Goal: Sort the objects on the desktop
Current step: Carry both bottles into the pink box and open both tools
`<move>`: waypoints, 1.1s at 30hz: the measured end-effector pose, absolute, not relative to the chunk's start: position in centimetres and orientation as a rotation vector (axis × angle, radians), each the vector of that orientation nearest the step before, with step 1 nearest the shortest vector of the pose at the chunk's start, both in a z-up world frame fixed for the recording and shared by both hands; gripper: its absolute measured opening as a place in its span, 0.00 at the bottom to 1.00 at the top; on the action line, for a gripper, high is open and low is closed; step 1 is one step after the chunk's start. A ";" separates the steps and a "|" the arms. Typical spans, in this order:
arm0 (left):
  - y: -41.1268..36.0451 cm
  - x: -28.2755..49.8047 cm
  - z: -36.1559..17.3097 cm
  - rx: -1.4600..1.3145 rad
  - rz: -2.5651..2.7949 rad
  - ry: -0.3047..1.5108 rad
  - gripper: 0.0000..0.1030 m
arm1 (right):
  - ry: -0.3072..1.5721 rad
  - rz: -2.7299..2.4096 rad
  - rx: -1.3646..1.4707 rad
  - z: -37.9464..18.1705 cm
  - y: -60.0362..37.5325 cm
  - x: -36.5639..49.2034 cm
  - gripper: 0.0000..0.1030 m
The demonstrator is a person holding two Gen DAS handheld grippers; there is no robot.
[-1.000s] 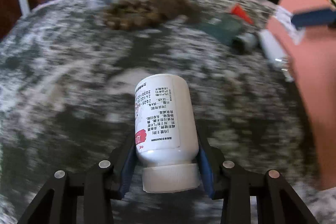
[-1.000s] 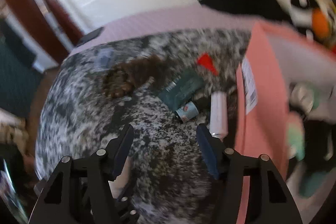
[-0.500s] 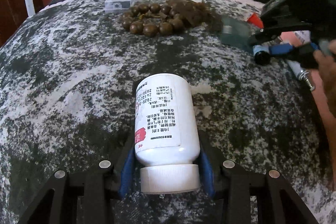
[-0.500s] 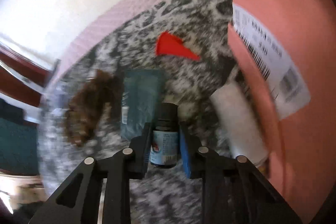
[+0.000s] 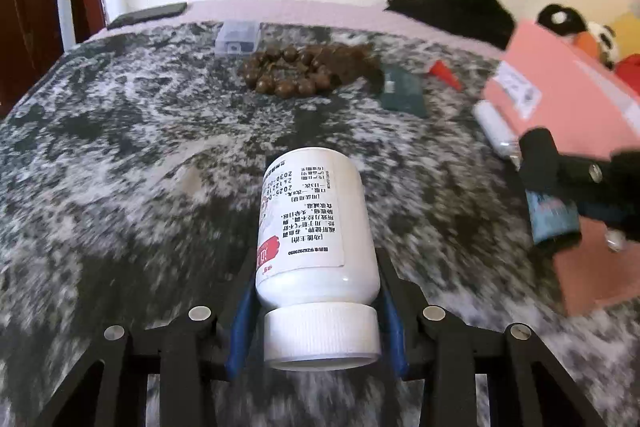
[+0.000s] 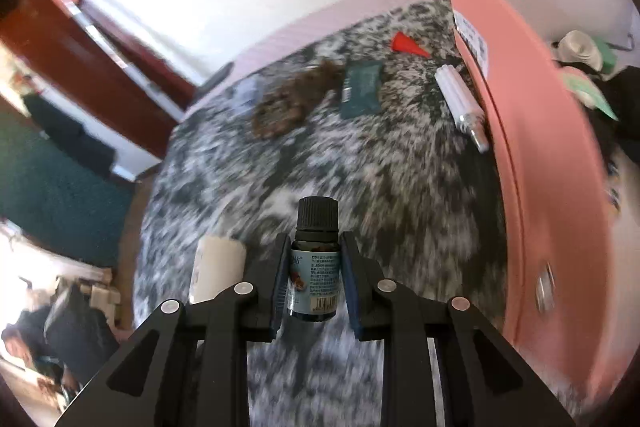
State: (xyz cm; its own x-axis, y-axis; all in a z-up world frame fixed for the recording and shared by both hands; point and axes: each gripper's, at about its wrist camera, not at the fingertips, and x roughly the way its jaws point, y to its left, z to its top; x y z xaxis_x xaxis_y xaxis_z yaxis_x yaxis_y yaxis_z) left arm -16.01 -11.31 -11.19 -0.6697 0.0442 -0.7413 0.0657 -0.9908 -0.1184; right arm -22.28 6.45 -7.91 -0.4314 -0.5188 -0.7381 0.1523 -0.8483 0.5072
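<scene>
Your left gripper (image 5: 316, 291) is closed on the white pill bottle (image 5: 314, 223). Its blue pads press both flanks of the body just above the ribbed white cap, which faces the camera, and the bottle's base points out over the mottled grey-and-black cover (image 5: 120, 155).

Your right gripper (image 6: 314, 279) is clamped on a small dark dropper bottle (image 6: 316, 259). Its black cap points away from the camera and its pale blue label sits between the pads. In the left wrist view the same bottle (image 5: 554, 223) appears blurred beside the pink box (image 5: 560, 99), at that box's near corner.

Taking the pink box (image 6: 540, 147) as your landmark:
- A white tube (image 6: 460, 99) with a metal nozzle lies just beside the box's outer wall, nearly parallel to it.
- A dark teal sachet (image 6: 360, 89) lies flat beyond the tube, further from the box.
- A red cone-shaped cap (image 6: 408, 45) sits near the box's far corner.
- A heap of brown beads (image 5: 300, 71) lies well apart from the box, past the sachet.
- A clear plastic case (image 5: 236, 37) sits just beyond the beads.

The box interior holds several pale and green items; blur prevents identifying them.
</scene>
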 end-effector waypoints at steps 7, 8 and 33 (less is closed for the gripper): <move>-9.3 -9.2 -6.8 1.180 -2.955 0.145 0.43 | -0.434 -2.350 1.257 -4.4 9.5 -12.8 0.26; -8.7 -8.4 -6.2 1.172 -2.972 0.138 0.43 | -0.427 -2.361 1.244 -4.0 10.1 -11.6 0.26; 15.2 -13.1 7.0 0.918 -3.510 -0.230 0.44 | -0.405 -2.971 0.825 6.9 32.7 -4.8 0.26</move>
State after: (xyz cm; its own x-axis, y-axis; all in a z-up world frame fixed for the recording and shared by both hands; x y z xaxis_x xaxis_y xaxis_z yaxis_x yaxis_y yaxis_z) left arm -13.06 15.18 7.02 -0.7605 0.4277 -0.4886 -0.4877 -0.8730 -0.0051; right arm -4.83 32.68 6.86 -0.8587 -0.0993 -0.5028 -0.0389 -0.9656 0.2572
